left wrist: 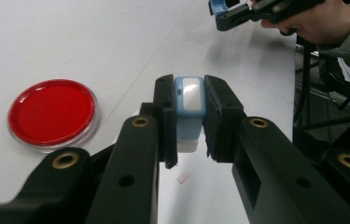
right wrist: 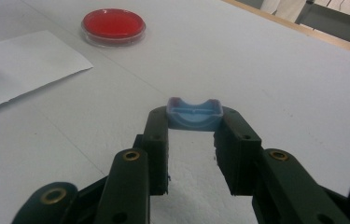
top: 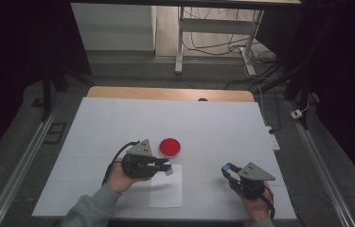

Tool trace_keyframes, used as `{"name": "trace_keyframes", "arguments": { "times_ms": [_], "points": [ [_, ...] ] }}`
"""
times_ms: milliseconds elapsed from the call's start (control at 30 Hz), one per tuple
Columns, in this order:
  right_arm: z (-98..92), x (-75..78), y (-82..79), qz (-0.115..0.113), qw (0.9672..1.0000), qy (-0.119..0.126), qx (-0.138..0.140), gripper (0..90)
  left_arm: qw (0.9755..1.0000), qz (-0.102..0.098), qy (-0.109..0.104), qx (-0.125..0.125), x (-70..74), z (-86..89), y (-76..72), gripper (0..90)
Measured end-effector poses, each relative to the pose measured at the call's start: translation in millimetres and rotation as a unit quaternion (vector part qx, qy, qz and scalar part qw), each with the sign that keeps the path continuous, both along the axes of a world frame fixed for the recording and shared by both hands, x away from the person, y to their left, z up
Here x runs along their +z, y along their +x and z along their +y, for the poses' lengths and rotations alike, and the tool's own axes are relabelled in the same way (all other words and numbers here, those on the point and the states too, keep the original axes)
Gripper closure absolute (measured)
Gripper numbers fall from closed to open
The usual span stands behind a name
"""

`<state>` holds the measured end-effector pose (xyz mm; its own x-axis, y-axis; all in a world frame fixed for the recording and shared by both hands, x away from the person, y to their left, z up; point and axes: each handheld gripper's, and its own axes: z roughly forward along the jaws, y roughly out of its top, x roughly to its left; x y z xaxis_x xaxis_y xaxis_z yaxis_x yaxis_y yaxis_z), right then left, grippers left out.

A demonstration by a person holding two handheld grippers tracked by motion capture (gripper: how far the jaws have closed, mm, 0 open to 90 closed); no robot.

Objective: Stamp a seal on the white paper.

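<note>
Lying leftmost in the left gripper view, the red round dish (left wrist: 51, 113) is resting on the white table (top: 213, 127), just left of the gripper's jaws and apart from them. Next to the right, the left gripper (left wrist: 190, 122) is clamping a small pale-blue block with a white face (left wrist: 189, 99) between its two pads, above a white paper sheet (top: 166, 189) lying at the table's near edge. In the high view, the person's left hand (top: 118, 177) is holding this gripper just below the dish. Farther right and well apart, the right gripper (right wrist: 195, 135) is pinching a blue cap-like piece (right wrist: 194, 113) at its jaw tips, while the right hand (top: 256, 204) is gripping it near the table's near edge.
</note>
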<state>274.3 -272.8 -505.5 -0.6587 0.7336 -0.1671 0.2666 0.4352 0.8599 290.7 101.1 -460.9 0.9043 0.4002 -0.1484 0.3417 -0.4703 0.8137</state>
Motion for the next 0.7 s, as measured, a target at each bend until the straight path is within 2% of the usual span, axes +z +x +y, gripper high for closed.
{"name": "trace_keyframes", "arguments": {
  "times_ms": [367, 700],
  "points": [
    [0.7, -0.4, -0.1, 0.002, 1.0, 0.0, 0.001, 65.8, 0.9999, 0.007, 0.007, -0.008, -7.1, -4.6, -5.6, 75.9],
    [0.4, -0.8, 0.4, 0.003, 1.0, 0.0, 0.001, 65.7, 0.9996, 0.016, 0.021, -0.01, -15.8, -7.0, -4.0, 75.9]
  ]
}}
